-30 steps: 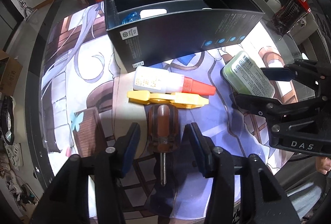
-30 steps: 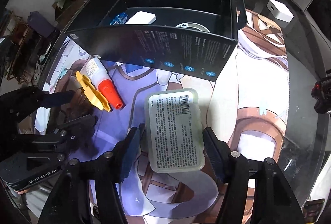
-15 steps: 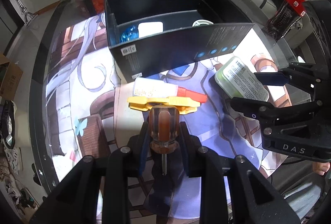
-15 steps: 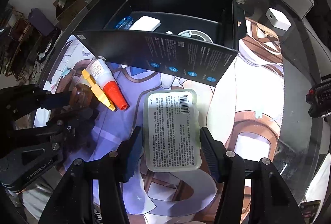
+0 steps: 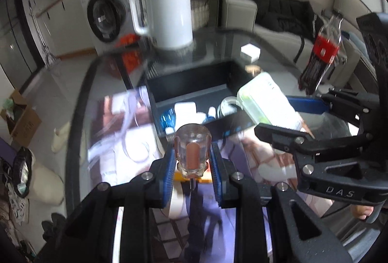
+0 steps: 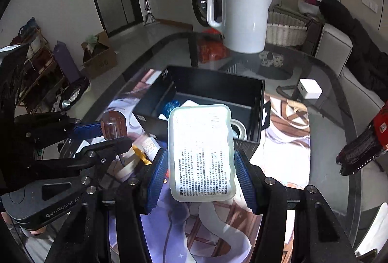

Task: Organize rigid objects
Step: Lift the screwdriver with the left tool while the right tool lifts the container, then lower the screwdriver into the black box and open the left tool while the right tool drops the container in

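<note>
Glass table [image 6: 322, 141] with black box [image 6: 215, 86], left gripper [image 5: 192, 163] clamping screwdriver [image 5: 192, 153], right gripper [image 6: 198, 166] clamping pale green case [image 6: 202, 151] near box.

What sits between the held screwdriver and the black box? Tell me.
In the right wrist view, a glue bottle lies between screwdriver and black box.
</note>
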